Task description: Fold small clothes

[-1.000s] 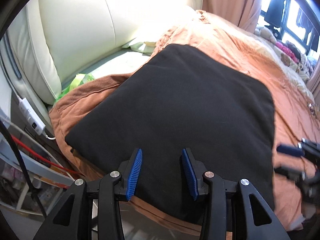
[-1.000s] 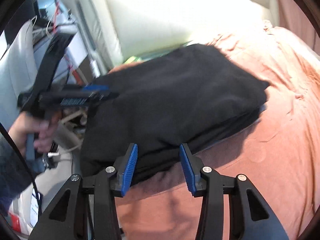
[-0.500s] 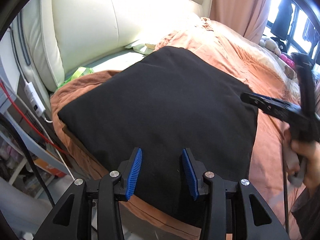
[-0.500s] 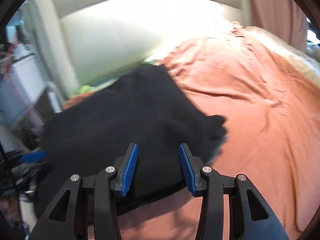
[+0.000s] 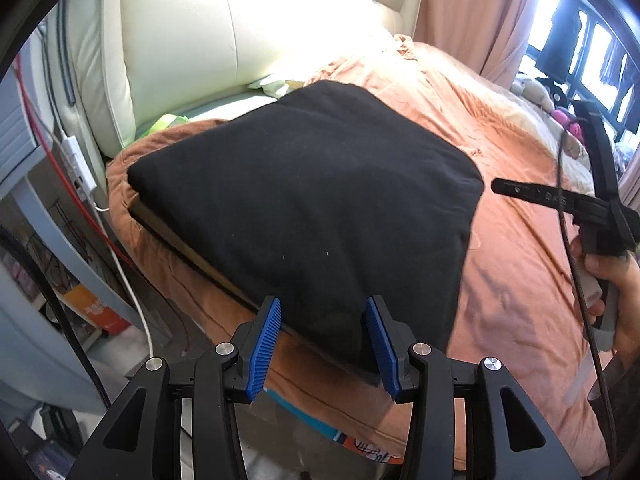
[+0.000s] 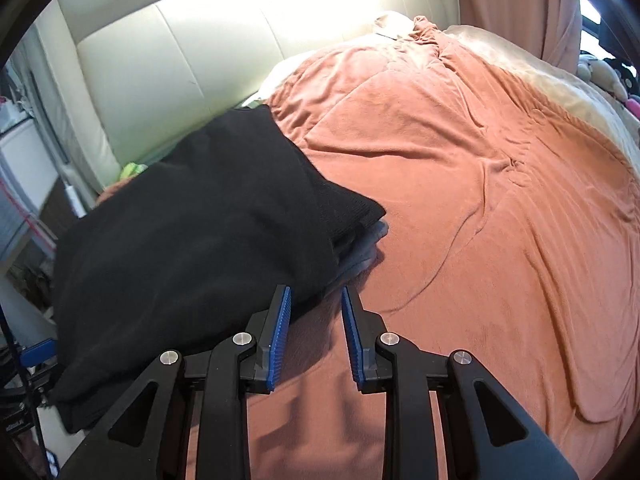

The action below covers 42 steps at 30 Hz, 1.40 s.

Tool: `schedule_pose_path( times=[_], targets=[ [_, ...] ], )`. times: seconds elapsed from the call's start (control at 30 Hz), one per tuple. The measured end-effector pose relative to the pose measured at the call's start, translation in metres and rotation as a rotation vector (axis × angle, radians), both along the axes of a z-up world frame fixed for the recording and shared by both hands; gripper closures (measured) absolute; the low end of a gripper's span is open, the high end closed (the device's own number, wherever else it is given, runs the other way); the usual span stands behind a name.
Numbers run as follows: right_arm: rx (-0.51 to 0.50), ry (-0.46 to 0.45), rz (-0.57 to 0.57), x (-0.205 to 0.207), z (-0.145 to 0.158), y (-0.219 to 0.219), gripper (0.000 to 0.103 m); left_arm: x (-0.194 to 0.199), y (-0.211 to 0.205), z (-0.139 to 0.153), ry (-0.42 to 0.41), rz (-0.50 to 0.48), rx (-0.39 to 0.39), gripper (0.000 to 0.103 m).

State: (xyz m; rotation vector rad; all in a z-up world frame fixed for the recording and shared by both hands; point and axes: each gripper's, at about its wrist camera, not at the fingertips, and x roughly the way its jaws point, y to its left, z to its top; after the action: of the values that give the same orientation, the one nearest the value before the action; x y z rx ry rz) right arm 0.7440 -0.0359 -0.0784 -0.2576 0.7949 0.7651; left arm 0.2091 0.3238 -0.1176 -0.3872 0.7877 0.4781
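Note:
A black garment (image 5: 312,200) lies folded into a thick square at the near corner of the bed. It also shows in the right wrist view (image 6: 192,240), with grey layers at its right edge. My left gripper (image 5: 322,332) is open and empty, just short of the garment's near edge. My right gripper (image 6: 314,316) is open and empty, narrower than before, hovering at the garment's near right corner. The right gripper's body (image 5: 592,208) shows at the right of the left wrist view, off the garment.
An orange-brown blanket (image 6: 480,200) covers the bed. A cream padded headboard (image 5: 224,40) stands behind. Cables and a white power strip (image 5: 80,164) hang at the bed's left side. Stuffed toys (image 5: 560,120) lie far right by the window.
My left gripper drew back slightly and rose. My right gripper swung right round the garment's corner and its jaws narrowed. The garment has not moved.

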Motion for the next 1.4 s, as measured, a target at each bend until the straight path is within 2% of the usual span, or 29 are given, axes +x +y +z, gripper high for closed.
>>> schedule_pose_path(
  times=[0.17, 0.23, 0.3, 0.37, 0.43, 0.5, 0.63, 0.7, 0.77, 1.1, 1.4],
  targets=[
    [0.001, 0.002, 0.039, -0.022, 0.013, -0.012, 0.076, -0.013, -0.012, 0.018, -0.036, 0.000, -0.009, 0.055],
    [0.007, -0.011, 0.036, -0.032, 0.021, -0.021, 0.066, -0.016, -0.018, 0.026, -0.042, 0.000, -0.005, 0.054],
    [0.022, -0.035, 0.031, -0.042, 0.033, -0.032, 0.048, -0.019, -0.024, 0.034, -0.058, -0.003, -0.003, 0.053],
    [0.035, -0.050, 0.024, -0.055, 0.042, -0.049, 0.044, -0.023, -0.035, 0.046, -0.074, -0.008, 0.028, 0.053],
    [0.051, -0.056, 0.013, -0.071, 0.051, -0.068, 0.038, -0.026, -0.047, 0.059, -0.101, -0.017, 0.048, 0.041],
    [0.072, -0.073, 0.000, -0.087, 0.061, -0.086, 0.022, -0.028, -0.057, 0.068, -0.126, -0.026, 0.065, 0.018],
    [0.088, -0.138, -0.048, -0.123, 0.079, -0.130, 0.019, -0.034, -0.089, 0.091, -0.175, -0.068, 0.120, 0.009],
    [0.101, -0.157, -0.073, -0.139, 0.088, -0.152, 0.008, -0.038, -0.104, 0.100, -0.197, -0.087, 0.141, 0.001],
    [0.112, -0.178, -0.092, -0.158, 0.095, -0.171, 0.000, -0.045, -0.119, 0.110, -0.225, -0.103, 0.150, 0.000],
    [0.110, -0.272, -0.195, -0.257, 0.110, -0.257, 0.000, -0.069, -0.185, 0.126, -0.275, -0.200, 0.167, 0.000],
    [0.114, -0.337, -0.232, -0.328, 0.109, -0.297, 0.000, -0.107, -0.239, 0.130, -0.325, -0.264, 0.201, 0.000]
  ],
)
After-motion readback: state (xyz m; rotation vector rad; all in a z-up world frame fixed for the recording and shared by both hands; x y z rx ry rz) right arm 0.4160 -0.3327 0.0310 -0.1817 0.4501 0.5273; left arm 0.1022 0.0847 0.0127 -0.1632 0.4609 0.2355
